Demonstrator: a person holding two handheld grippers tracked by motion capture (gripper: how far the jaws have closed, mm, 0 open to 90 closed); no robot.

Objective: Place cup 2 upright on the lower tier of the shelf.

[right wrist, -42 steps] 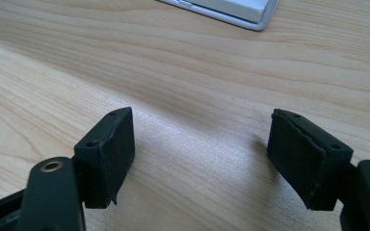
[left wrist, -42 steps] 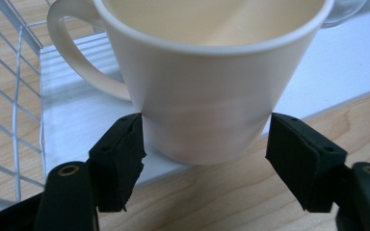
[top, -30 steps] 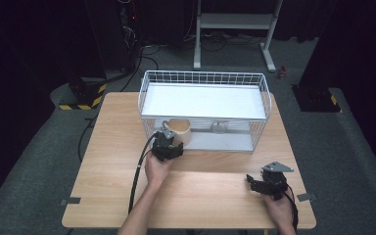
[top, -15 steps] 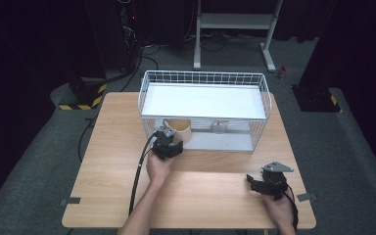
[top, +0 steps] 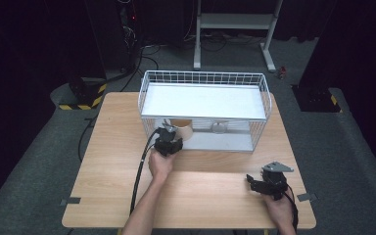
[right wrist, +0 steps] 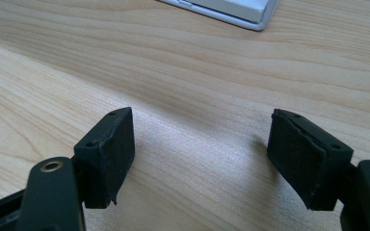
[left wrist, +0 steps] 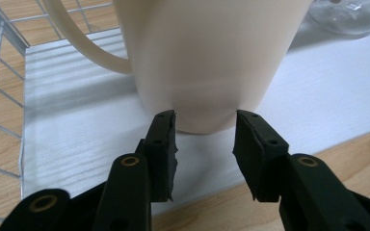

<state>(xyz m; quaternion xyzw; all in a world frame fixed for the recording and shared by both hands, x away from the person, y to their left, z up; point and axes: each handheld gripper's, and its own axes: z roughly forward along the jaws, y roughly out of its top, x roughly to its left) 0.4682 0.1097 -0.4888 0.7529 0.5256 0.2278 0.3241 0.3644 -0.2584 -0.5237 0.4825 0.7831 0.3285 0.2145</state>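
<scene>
A cream mug (top: 183,128) (left wrist: 207,57) stands upright on the white board at the front left of a white wire basket (top: 203,73), its handle to the left in the left gripper view. My left gripper (top: 172,135) (left wrist: 205,126) reaches in level from the front. Its jaws have just been closing with the mug's narrow base between them, and both pads now press on it. My right gripper (top: 250,181) (right wrist: 200,144) rests low over the wooden table (top: 205,196) at the front right. It is open, with bare wood between its pads.
A clear glass piece (top: 219,128) (left wrist: 351,14) sits on the same white board, right of the mug. Wire bars (left wrist: 0,72) close the basket's left side near the handle. Dark floor, cables and a metal stand (top: 235,22) lie beyond the table.
Little differs in the high view: the left gripper stays at the mug and the right hand rests in the same spot.
</scene>
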